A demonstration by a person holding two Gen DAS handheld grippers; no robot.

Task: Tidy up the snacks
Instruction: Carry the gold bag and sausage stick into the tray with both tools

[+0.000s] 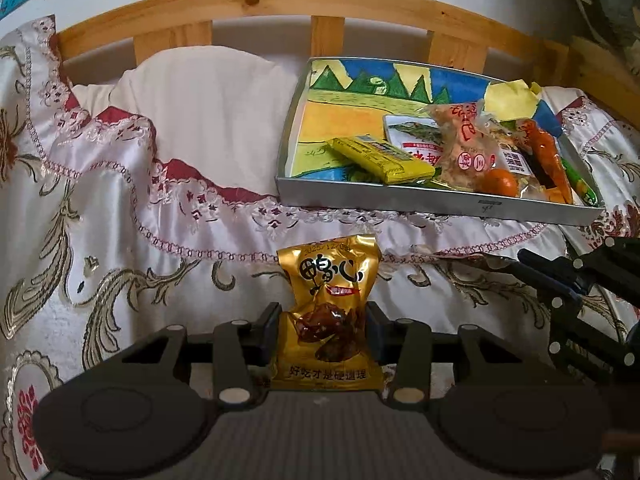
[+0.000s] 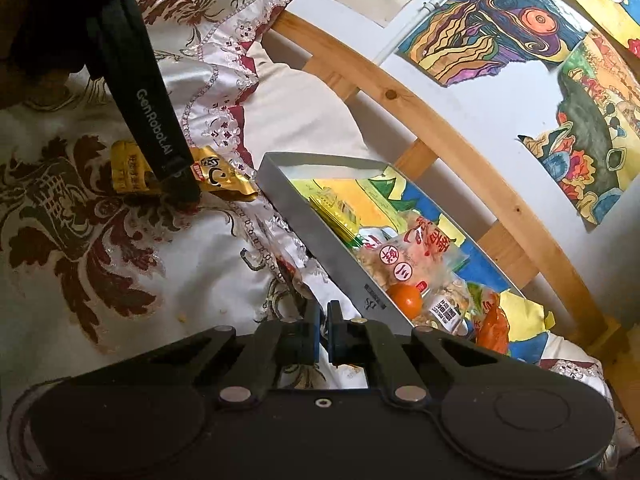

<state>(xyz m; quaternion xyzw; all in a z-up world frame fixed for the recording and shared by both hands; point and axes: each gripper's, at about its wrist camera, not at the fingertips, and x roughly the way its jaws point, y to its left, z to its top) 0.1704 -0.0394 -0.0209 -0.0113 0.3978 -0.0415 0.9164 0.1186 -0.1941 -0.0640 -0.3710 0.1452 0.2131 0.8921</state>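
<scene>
Clamped between the left gripper's two pads is a gold snack packet, pinched at its middle so that its printed top stands up past the fingertips. Beneath it spreads a shiny white bedspread woven with gold scrolls and dark red flowers, edged in lace. Ahead of this gripper and off to its right, a shallow grey tray rests on the cloth. Its floor is lined with a bright crayon drawing of green peaks, and it holds a yellow packet, a clear bag of pale snacks, a small orange and other wrappers crowded toward its right end. Behind the tray runs a pale wooden bed rail against a white wall.

The right gripper has its jaws drawn nearly together with nothing between them, low over the bedspread just beside the tray's near wall. Up and to its left, the other gripper's black finger covers the gold packet. Coloured drawings are stuck on the wall beyond the rail.
</scene>
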